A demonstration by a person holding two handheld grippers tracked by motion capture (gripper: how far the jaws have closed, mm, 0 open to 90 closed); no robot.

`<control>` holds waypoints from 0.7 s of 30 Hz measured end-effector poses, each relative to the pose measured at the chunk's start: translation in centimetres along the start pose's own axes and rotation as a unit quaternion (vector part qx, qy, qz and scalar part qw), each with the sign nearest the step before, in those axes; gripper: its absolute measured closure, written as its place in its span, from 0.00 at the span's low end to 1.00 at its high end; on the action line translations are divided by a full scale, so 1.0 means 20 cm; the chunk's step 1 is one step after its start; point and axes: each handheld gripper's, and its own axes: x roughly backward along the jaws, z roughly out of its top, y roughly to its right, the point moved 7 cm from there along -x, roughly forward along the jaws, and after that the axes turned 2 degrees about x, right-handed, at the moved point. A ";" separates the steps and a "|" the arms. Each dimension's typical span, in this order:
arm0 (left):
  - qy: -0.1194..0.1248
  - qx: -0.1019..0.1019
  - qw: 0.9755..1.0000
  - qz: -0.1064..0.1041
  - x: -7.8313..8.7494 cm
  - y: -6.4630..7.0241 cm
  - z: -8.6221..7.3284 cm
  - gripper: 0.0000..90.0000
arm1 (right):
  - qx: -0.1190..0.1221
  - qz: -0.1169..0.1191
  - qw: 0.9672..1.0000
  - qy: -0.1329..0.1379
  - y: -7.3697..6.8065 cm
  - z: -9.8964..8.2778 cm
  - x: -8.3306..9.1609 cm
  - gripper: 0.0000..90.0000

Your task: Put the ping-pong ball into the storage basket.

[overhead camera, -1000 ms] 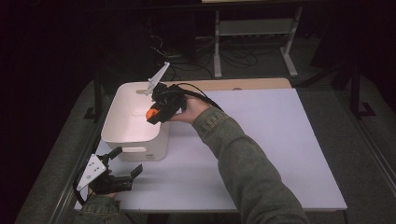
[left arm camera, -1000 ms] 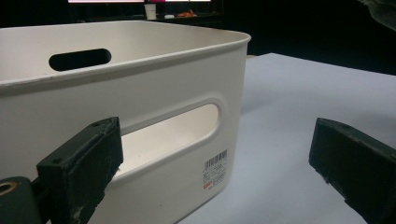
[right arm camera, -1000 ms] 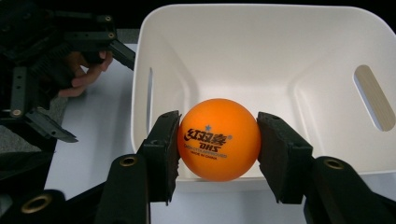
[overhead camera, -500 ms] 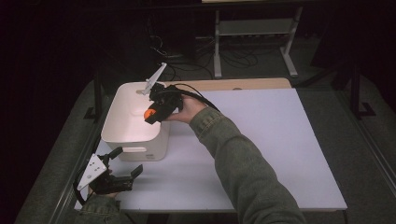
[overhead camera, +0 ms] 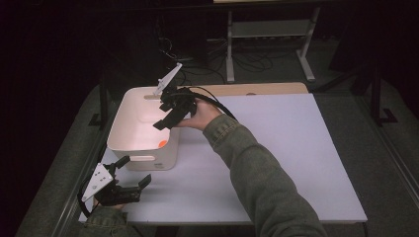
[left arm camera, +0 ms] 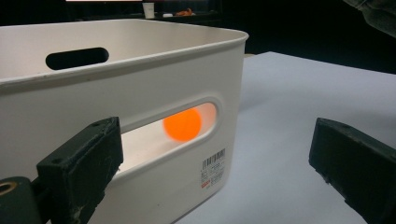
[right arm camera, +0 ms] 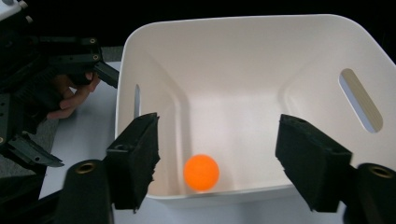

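- The right tongs (overhead camera: 165,118) hang over the white bin (overhead camera: 121,129); a second ago they pinched the orange ball (right arm camera: 201,172), and their jaws have just been opening, so nothing sits between them now.
- The ball now lies on the bin's floor, near the wall closest to the person; the left gripper view shows it through the handle slot (left arm camera: 168,128) in that wall.
- My reading: the drop into the bin is done, and the right hand only needs to lift clear.
- The left tongs (overhead camera: 131,178) rest low on the surface (overhead camera: 296,148) just in front of the bin, jaws spread wide and empty, apart from the wall.
- Edges: the bin's rim stands just below the right tongs, so going straight up looks safest before any sideways pull.
- Open room: the surface to the right of the bin is bare and wide; the left tongs sit near the surface's front edge with little margin.
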 end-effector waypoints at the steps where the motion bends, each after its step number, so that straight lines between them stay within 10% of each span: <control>1: 0.000 0.000 1.000 0.000 0.00 0.00 0.00 0.03 | -0.003 -0.004 1.000 0.002 0.01 -0.01 0.01 0.26; 21: -0.004 0.000 1.000 -0.002 0.00 0.00 -0.01 0.03 | -0.028 -0.055 0.998 0.008 0.05 -0.14 0.13 0.00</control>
